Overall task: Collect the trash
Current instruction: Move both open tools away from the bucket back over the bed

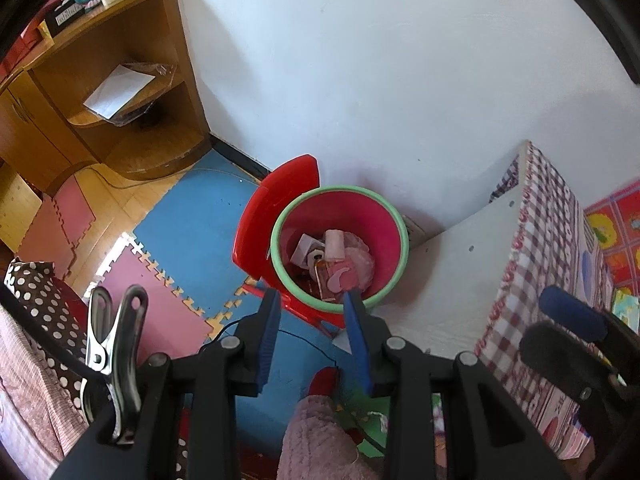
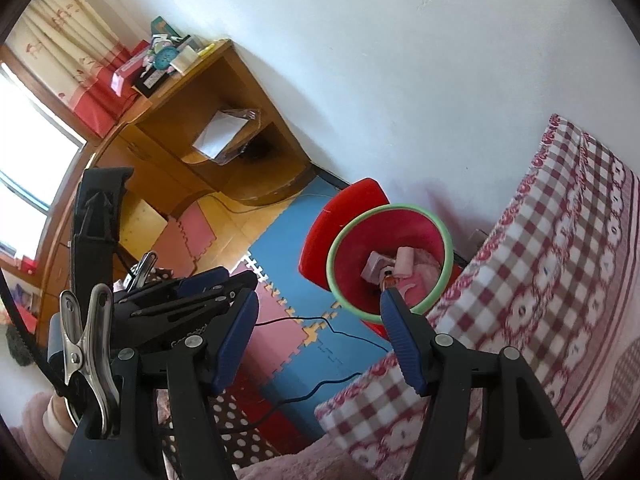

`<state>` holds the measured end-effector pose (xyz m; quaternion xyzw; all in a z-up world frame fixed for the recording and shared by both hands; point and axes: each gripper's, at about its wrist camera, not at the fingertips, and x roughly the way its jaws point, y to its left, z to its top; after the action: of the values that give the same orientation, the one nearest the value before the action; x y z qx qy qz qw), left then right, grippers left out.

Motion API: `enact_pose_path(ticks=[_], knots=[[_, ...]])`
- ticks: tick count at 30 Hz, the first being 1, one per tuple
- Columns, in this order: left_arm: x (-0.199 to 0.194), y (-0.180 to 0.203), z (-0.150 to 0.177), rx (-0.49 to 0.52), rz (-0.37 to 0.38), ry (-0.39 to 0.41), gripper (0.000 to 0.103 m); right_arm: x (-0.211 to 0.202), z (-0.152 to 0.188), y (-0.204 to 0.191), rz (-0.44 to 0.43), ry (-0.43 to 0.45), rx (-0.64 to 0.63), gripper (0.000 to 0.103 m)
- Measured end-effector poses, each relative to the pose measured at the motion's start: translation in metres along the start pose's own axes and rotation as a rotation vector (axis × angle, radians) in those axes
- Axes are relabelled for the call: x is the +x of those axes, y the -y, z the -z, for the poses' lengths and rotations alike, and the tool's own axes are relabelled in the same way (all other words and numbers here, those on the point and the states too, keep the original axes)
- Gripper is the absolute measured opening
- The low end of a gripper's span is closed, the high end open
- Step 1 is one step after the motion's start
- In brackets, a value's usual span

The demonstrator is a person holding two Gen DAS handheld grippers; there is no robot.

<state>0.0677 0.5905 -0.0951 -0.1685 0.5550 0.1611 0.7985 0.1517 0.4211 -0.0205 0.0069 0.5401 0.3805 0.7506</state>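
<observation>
Left gripper (image 1: 310,308) jaws apart, empty; right gripper (image 2: 318,312) likewise. Green-rimmed pink plastic bin (image 1: 384,216) on floor beside checked bed edge (image 1: 532,264) holds discarded wrappers (image 1: 340,264).

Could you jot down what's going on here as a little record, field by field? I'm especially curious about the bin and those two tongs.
place: room corner with foam floor mats
bin: pink bucket with green rim, on a red stool
bin contents: wrappers, paper, a small bottle
left tongs: open, empty, above the bucket
right tongs: open wider, empty
beside bin: checked bedcover
shelf: wooden unit holding white paper
</observation>
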Motion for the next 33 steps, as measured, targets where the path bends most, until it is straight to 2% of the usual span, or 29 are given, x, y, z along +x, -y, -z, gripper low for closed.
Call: enact_pose_path(ticks=[15,25,33], knots=[[-0.060,0.043,0.064,0.067,0.019,0.041,0.034,-0.079,0.068,0.004,-0.006,0.092,0.018,0.065],[-0.086,0.090,0.103,0.149,0.059,0.050,0.034,-0.131,0.112,0.018,0.027,0.166,0.070,0.065],[-0.102,0.134,0.128,0.229,0.091,0.053,0.034,-0.172,0.150,0.044,0.075,0.220,0.127,0.065]])
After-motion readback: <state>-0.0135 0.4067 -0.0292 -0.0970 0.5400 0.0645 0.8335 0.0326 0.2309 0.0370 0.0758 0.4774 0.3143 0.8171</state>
